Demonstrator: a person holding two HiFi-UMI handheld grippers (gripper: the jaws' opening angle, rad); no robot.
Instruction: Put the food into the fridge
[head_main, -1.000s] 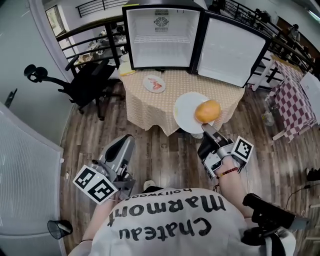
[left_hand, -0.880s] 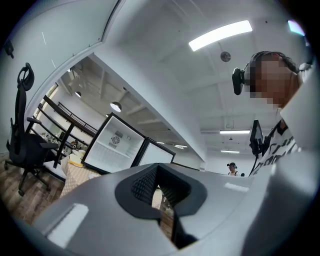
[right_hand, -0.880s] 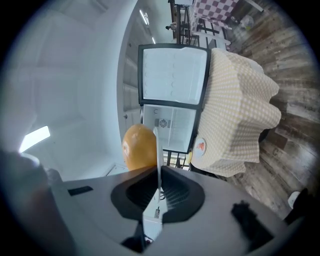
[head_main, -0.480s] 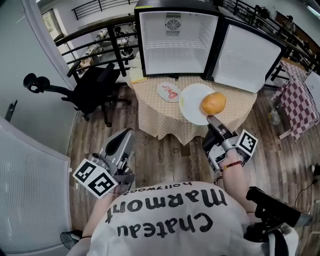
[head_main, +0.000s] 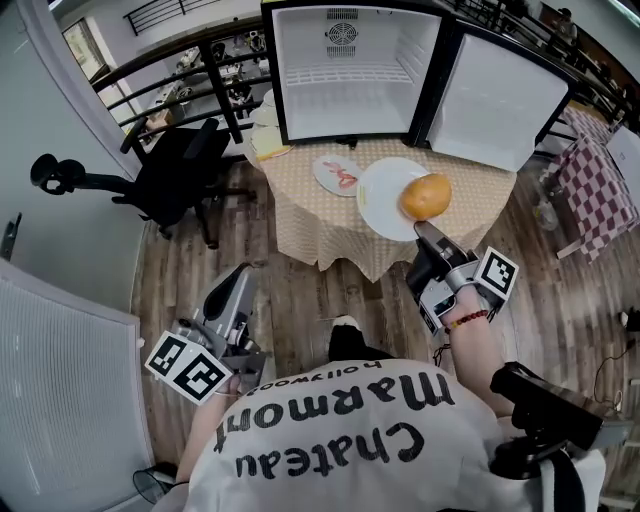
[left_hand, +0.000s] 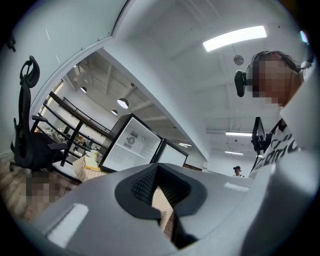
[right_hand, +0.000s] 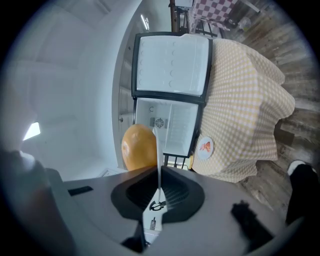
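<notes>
My right gripper (head_main: 421, 230) is shut on the near rim of a large white plate (head_main: 383, 200). An orange-brown round bun (head_main: 426, 196) lies on that plate, held level over the front of the table. In the right gripper view the plate (right_hand: 158, 150) stands edge-on between the jaws of the right gripper (right_hand: 159, 192), with the bun (right_hand: 140, 147) to its left. The small fridge (head_main: 345, 70) stands open and bare on the table behind. My left gripper (head_main: 238, 285) hangs low at my left side, shut and holding nothing; the left gripper (left_hand: 160, 200) points toward the fridge (left_hand: 132, 145).
A small plate with red food (head_main: 338, 177) lies on the checked tablecloth (head_main: 300, 215) before the fridge. The fridge door (head_main: 500, 100) swings open to the right. A black office chair (head_main: 170, 170) stands left of the table. Railings run behind. A checked-cloth table (head_main: 600, 190) sits far right.
I have come closer to the table and the fridge. The plate with the bun stays in my right gripper and now hangs over the table's front. My left gripper has dropped slightly.
</notes>
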